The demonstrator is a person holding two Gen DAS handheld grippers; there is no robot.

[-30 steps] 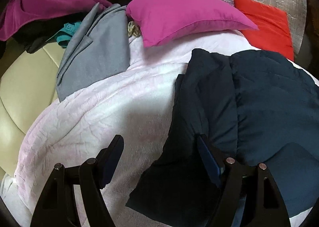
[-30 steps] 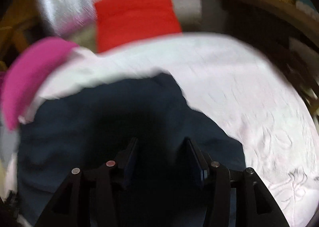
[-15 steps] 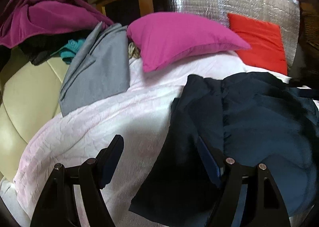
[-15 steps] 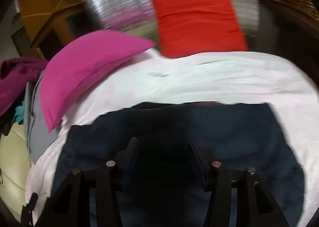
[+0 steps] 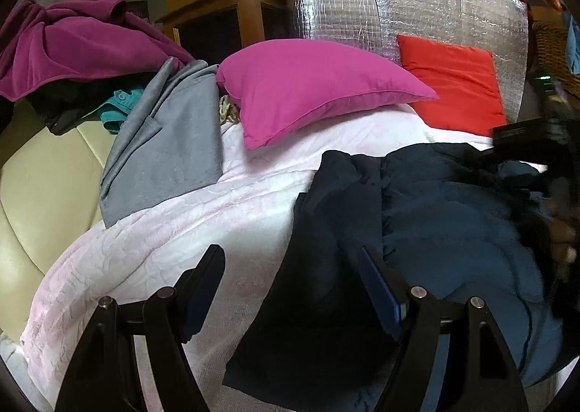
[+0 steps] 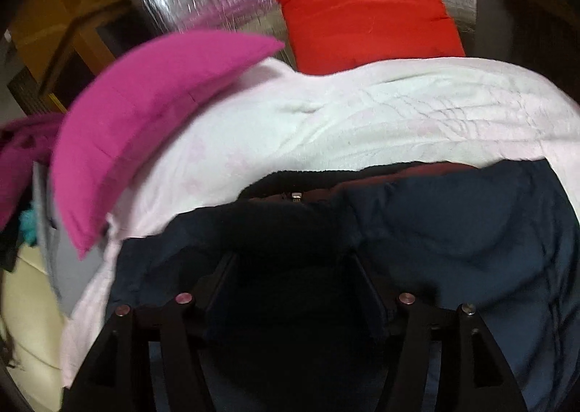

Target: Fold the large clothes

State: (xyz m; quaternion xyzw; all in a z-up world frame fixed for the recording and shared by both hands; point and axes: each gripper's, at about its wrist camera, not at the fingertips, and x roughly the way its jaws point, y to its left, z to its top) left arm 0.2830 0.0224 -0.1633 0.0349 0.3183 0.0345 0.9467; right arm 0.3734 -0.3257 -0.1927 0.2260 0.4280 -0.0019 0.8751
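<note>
A navy quilted jacket (image 5: 435,216) lies on a pale pink bedspread (image 5: 181,231). My left gripper (image 5: 290,250) hovers open above the jacket's left edge, its right finger over the dark cloth and its left finger over the bedspread, holding nothing. In the right wrist view the jacket (image 6: 453,231) fills the lower half, with its collar, zip pull (image 6: 296,196) and a strip of red lining (image 6: 435,171) at the far edge. My right gripper (image 6: 290,256) sits low over the collar area. Its jaws are opening, and dark fabric lies between them without being pinched.
A magenta pillow (image 5: 311,86) and a red cushion (image 5: 456,86) lie at the bed's far side, before a silver foil panel (image 5: 398,2). A grey garment (image 5: 170,144) and a purple heap (image 5: 72,46) lie at left on a cream sofa (image 5: 36,176).
The right wrist view swung left across the jacket to its collar, and the right jaws spread wider. The left view tipped up slightly; its jaws kept the same gap.
</note>
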